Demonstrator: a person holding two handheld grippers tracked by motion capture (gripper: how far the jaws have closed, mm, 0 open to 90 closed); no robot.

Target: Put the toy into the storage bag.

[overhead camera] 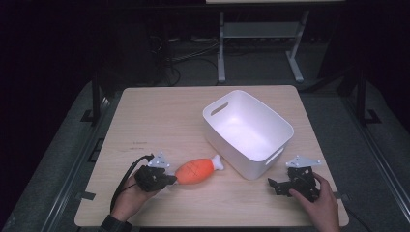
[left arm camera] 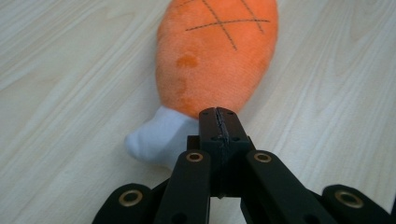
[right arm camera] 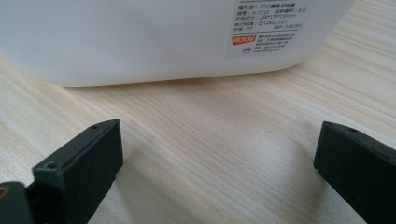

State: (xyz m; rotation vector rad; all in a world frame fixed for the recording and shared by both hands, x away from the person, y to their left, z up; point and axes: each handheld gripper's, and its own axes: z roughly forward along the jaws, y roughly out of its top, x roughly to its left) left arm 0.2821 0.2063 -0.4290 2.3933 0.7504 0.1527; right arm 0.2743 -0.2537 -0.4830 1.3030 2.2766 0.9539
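An orange plush drumstick with stitched crosses lies on the wooden table, with a white end pointing toward the white bin. My left gripper is at the toy's left end, shut with nothing between its jaws. In the left gripper view its closed tips meet the drumstick beside a white end. My right gripper rests open at the table's front right. Its jaws stand wide apart over bare wood and face the bin's wall.
The bin has cut-out handles and a printed label on its near wall. Table edges run close in front of both hands. A metal frame and cables stand on the dark floor beyond the table.
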